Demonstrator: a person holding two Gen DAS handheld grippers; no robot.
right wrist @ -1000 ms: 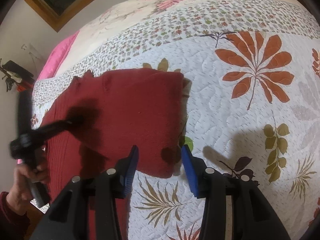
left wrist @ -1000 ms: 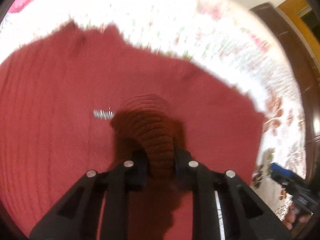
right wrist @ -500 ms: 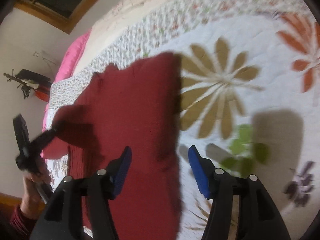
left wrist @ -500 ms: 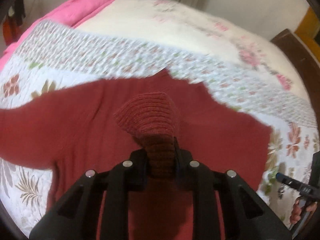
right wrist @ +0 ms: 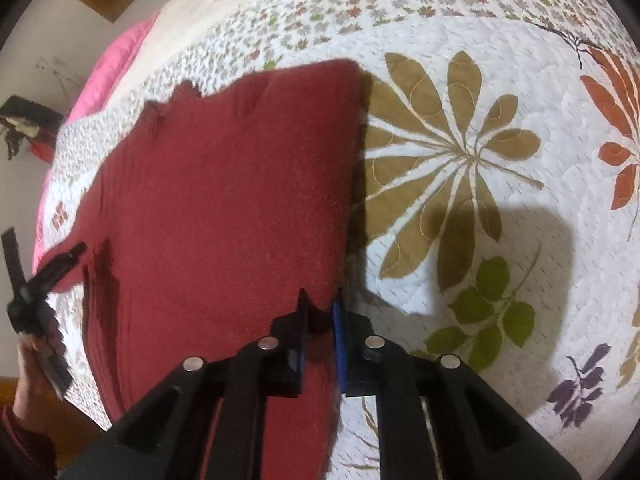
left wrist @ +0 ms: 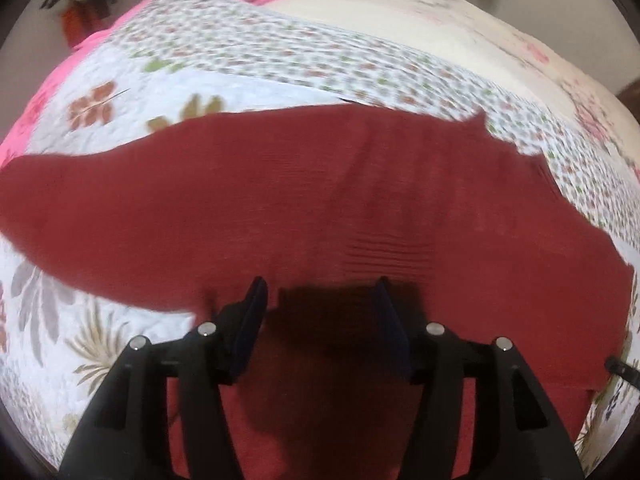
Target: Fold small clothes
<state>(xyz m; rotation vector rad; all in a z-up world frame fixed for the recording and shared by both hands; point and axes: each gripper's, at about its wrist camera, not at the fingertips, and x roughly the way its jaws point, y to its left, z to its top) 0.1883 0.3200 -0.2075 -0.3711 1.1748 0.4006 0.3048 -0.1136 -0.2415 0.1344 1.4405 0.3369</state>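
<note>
**A:** Where does the garment lie, and who has hold of it?

**B:** The dark red knit sweater (right wrist: pixel 224 208) is spread flat on the floral quilt (right wrist: pixel 460 152) that covers the bed, one sleeve reaching out to the side in the left wrist view. The right gripper (right wrist: pixel 320 320) has its tongs pressed together on the sweater's near side edge, a fold of red knit caught between the blue pads. The left gripper (left wrist: pixel 320 312) hangs just above the cloth with its tongs spread wide and nothing between them.

**A:** Why that arrangement?

**B:** Most likely the right one pinches the edge so that side can be lifted and carried across the body of the sweater. The left one, spread over the middle, looks ready either to pin the fabric or to take a fresh hold. The sleeve stretched out sideways suggests that the folding is far from done.

**A:** Any label, brand or writing?

**B:** None that can be read. The sweater shows only ribbed knit, the quilt only printed leaves and flowers, and the grippers carry no visible marking. The left wrist view is also blurred.
</note>
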